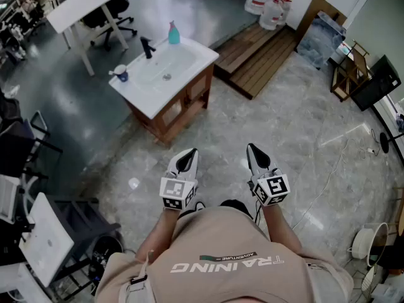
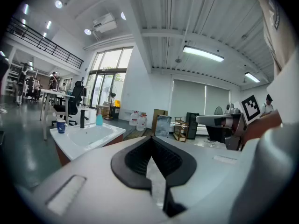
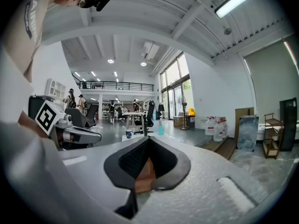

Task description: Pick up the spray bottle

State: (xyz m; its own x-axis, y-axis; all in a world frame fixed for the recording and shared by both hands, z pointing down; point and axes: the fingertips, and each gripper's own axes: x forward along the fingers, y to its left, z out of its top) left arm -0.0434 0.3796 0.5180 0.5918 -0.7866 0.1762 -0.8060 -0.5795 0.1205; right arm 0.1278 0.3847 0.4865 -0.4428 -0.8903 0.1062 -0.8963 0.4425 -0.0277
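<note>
The person stands on a glossy grey floor and holds both grippers out in front, side by side and well apart from the sink. The left gripper has its fingers pressed together with nothing between them; the left gripper view shows the dark pads meeting at the tip. The right gripper is also closed and empty, its pads meeting in the right gripper view.

The bottle, blue-green with a pale spray head, stands upright on the far back corner of the white sink top, just beside the black tap. A dark blue cup sits at the sink's left end. The sink rests on a wooden cabinet. Both gripper views show the bottle far ahead, small, beyond the closed tips. Behind the sink lies a wooden step, with water jugs at its far end
</note>
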